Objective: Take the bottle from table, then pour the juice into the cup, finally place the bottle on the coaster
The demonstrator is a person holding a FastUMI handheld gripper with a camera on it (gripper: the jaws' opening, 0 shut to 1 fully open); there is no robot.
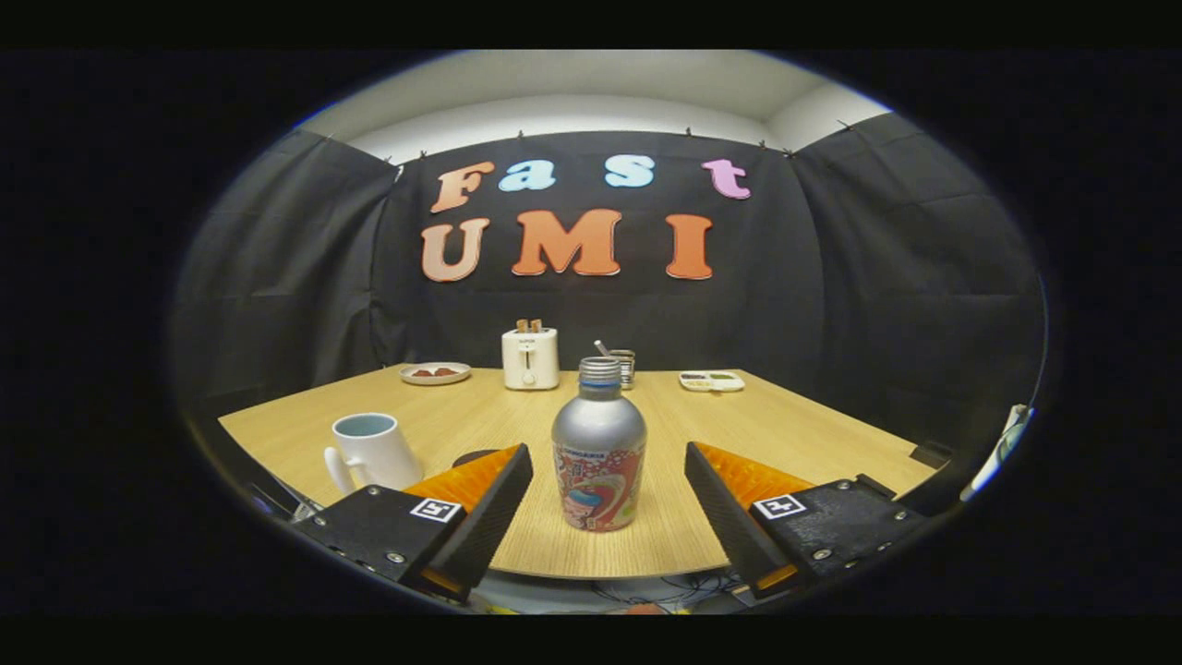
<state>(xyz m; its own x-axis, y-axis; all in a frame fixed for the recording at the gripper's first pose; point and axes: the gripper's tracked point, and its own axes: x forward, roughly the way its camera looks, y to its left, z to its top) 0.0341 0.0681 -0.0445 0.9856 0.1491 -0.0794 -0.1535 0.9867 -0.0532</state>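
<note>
I have the tool (600, 503) spread wide, both fingers (480, 503) apart and pressing on nothing. The bottle (598, 453) stands upright on the wooden surface (785, 416) at my 12 o'clock, in the gap between the fingers, with clear space on either side, so neither finger touches it. It has a silver body, a printed wrap around its lower half and a threaded neck on top. At about 10 o'clock from the bottle, just beyond my left finger, sits the white cup (371, 451), handle turned toward me, mouth up. A dark round shape, probably the coaster (473, 456), peeks out behind the left finger's tip, between cup and bottle; most of it is hidden. Far across the surface I see a white toaster (530, 358) at 11 o'clock, a small plate (435, 373) further left, a metal holder (626, 366) right behind the bottle's cap, and a flat tray (711, 380) at 1 o'clock.
</note>
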